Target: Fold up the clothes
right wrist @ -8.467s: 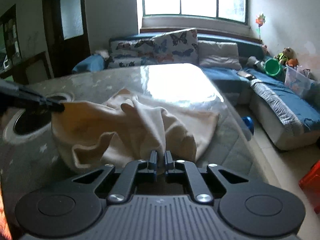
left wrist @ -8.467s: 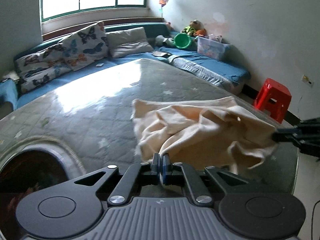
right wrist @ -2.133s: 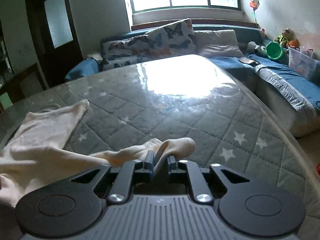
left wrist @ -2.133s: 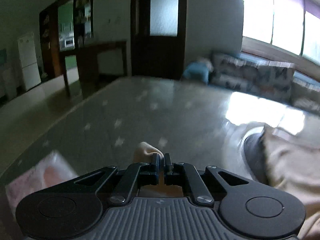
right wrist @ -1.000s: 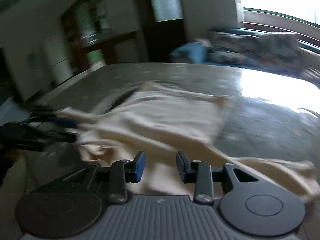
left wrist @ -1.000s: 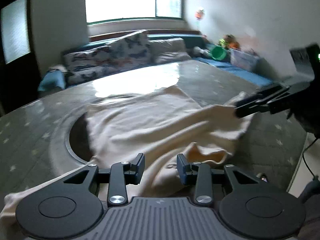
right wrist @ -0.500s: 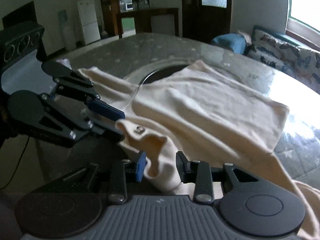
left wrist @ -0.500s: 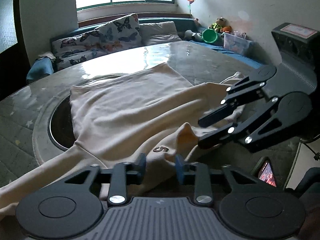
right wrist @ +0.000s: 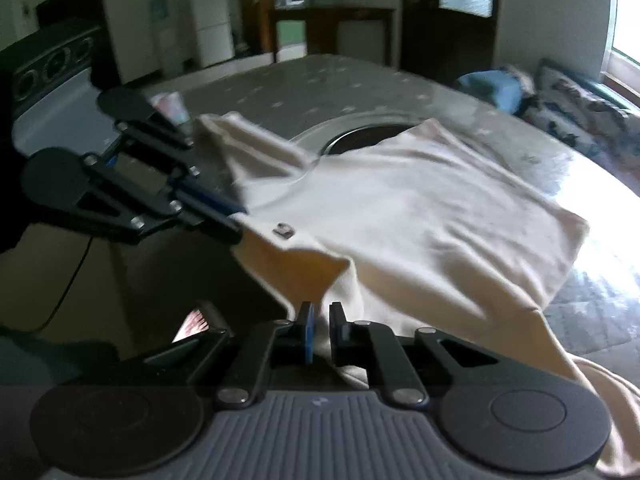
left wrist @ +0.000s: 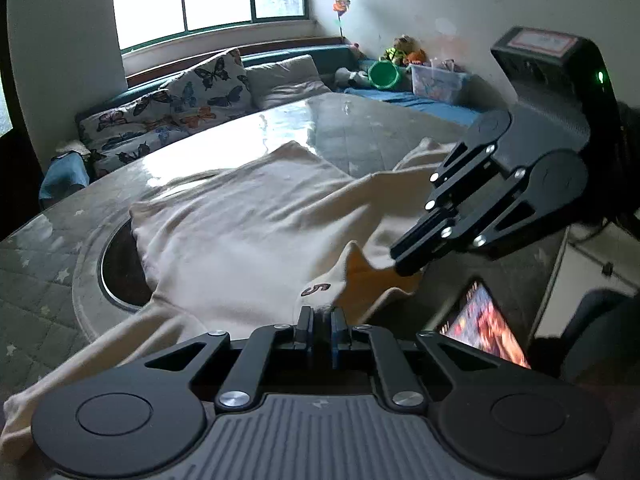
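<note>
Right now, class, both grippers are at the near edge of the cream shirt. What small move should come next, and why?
Probably lift the near edge a little with both grippers together. The left gripper and the right gripper have just closed on the shirt, cloth pinched between each pair of fingers. The shirt lies rumpled on the table, partly over its dark round opening, so raising the edge should free it for the fold.
</note>
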The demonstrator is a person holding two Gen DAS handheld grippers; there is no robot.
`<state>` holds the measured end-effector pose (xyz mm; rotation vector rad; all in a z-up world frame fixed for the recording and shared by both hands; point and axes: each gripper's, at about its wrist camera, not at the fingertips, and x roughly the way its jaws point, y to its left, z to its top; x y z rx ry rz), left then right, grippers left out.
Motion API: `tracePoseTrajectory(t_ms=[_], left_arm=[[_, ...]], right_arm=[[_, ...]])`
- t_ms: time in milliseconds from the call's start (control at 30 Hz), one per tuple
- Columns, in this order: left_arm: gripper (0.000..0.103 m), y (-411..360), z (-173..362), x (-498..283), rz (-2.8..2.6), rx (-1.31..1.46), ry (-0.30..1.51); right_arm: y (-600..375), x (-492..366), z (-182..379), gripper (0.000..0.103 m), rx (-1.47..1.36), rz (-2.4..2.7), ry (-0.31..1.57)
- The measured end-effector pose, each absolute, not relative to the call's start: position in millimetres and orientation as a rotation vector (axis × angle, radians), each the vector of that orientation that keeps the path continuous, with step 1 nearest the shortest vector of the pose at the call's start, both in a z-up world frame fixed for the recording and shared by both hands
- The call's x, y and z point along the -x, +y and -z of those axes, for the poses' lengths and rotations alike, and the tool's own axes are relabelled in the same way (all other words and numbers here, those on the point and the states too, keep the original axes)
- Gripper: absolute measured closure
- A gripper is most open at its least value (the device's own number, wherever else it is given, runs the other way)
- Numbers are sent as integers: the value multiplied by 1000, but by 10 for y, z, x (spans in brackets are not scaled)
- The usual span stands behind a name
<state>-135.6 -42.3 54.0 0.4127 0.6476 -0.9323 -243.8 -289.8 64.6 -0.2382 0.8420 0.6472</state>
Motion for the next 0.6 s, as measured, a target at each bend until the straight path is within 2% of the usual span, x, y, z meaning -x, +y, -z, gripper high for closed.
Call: tracePoseTrajectory(t_ms=[67, 133, 367, 467, 500, 600], left_arm=[[94, -390, -499, 1369, 935, -424, 660], [94, -384, -454, 1348, 923, -422, 676], [94, -408, -429, 1280, 927, -415, 680], [94, -392, -430, 1272, 927, -413, 676], [94, -383, -428, 1276, 929, -412, 675], [93, -365, -404, 1286, 932, -418, 679]], right_arm=[[-2890, 2439, -658, 94, 232, -657, 843], [-2889, 2405, -662, 84, 209, -656, 848], [-2835, 2280, -566, 83, 199, -635, 878], [-2826, 2303, -514, 89, 230, -620, 892], [-2831, 2335, -519, 98, 247, -617, 884], [-2861, 2467, -594, 101, 288, -623, 850]])
